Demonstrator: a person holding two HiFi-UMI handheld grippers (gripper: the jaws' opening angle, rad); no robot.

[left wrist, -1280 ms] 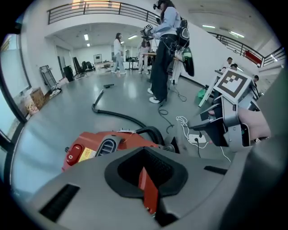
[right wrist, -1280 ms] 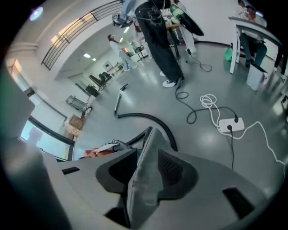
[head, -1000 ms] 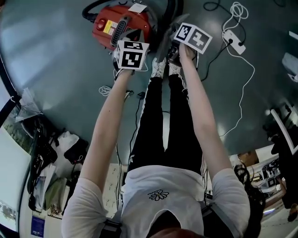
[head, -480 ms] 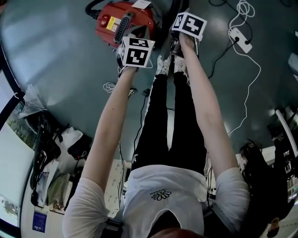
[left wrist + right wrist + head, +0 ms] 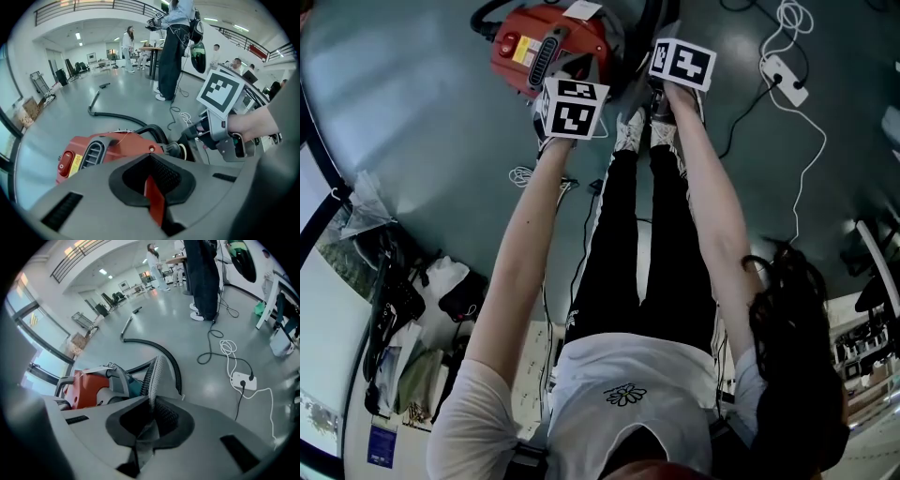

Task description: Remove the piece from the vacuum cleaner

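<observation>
The red vacuum cleaner (image 5: 539, 42) lies on the floor ahead of the person's feet. My left gripper (image 5: 152, 187) is shut on a thin red edge of the vacuum cleaner (image 5: 108, 150); its marker cube (image 5: 574, 105) hangs over the vacuum's near side. My right gripper (image 5: 151, 417) has just been closing, and its jaws now pinch a flat grey dotted piece (image 5: 157, 373) that sticks up from the vacuum's grey end (image 5: 119, 380). The right gripper (image 5: 220, 124) also shows beside the hose socket in the left gripper view.
A black hose (image 5: 161, 350) curves away across the floor. A white power strip (image 5: 784, 77) with cables lies to the right. Bags and clutter (image 5: 403, 319) lie at the left. The person's shoes (image 5: 642, 131) stand just behind the grippers. People stand in the background (image 5: 173, 47).
The right gripper's marker cube has rolled a little and settled over the grey piece. The left gripper has stayed at the vacuum. Dark hair has swung into the right of the head view.
</observation>
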